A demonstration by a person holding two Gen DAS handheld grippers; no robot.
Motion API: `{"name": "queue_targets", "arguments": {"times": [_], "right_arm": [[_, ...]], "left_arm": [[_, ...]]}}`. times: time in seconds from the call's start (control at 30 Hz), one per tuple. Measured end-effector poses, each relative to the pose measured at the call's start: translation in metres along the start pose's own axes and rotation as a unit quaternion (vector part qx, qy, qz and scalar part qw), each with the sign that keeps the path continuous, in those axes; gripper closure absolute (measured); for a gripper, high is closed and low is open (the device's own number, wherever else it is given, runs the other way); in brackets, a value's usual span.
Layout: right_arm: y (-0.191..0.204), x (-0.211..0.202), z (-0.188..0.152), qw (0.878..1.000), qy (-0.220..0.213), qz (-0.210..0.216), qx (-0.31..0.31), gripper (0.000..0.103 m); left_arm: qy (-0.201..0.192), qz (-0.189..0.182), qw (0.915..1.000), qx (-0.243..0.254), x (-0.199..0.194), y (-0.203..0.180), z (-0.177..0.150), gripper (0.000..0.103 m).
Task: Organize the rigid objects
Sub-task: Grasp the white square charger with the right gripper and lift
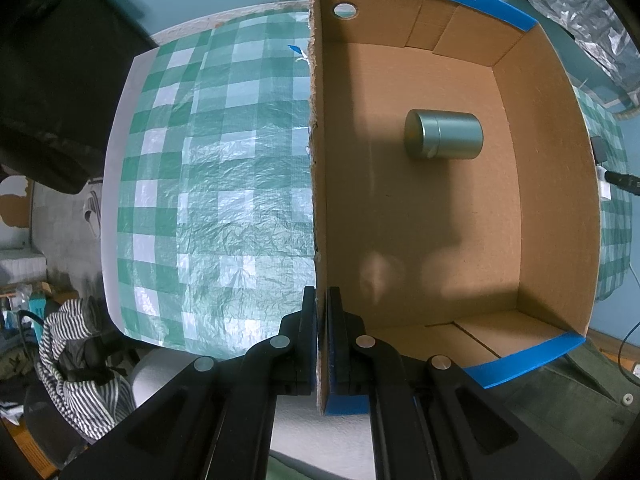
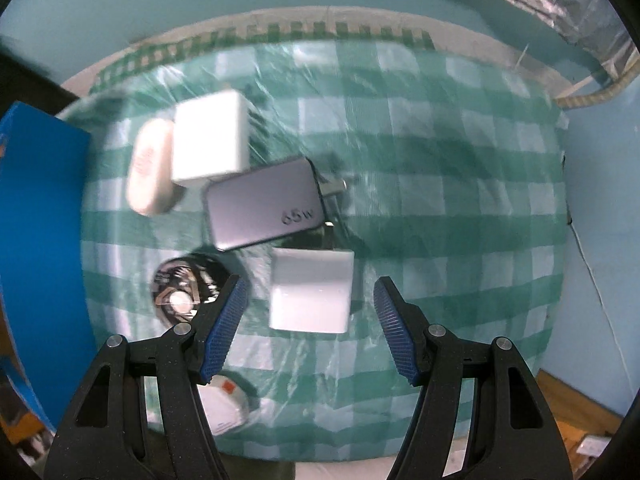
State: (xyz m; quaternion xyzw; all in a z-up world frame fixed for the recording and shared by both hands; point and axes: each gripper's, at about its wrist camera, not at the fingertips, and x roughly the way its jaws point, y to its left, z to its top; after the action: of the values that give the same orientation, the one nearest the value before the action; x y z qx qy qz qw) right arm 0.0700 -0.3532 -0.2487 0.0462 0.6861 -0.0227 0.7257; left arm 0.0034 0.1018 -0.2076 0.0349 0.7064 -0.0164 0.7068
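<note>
My left gripper is shut on the left wall of an open cardboard box with blue outer sides. A green metal tin lies on its side on the box floor. My right gripper is open above a small white charger, which lies between its blue pads. Beyond it lie a grey 65W charger, a larger white charger, a beige oblong case and a round dark shiny object. The box's blue side shows at the left of the right wrist view.
A green and white checked cloth covers the table. A white item with an orange mark lies near the front edge under my right gripper's left finger. Silver foil lies at the back right. Striped fabric sits off the table's left.
</note>
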Motion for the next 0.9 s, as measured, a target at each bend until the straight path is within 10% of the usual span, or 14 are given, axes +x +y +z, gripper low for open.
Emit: {"name": "queue_targets", "arguments": {"times": [0.9], "right_arm": [[0.008, 0.035, 0.010, 1.000, 0.019, -0.012, -0.019, 0.054]], "left_arm": [[0.001, 0.000, 1.0000, 0.000, 0.001, 0.002, 0.000, 0.099]]}}
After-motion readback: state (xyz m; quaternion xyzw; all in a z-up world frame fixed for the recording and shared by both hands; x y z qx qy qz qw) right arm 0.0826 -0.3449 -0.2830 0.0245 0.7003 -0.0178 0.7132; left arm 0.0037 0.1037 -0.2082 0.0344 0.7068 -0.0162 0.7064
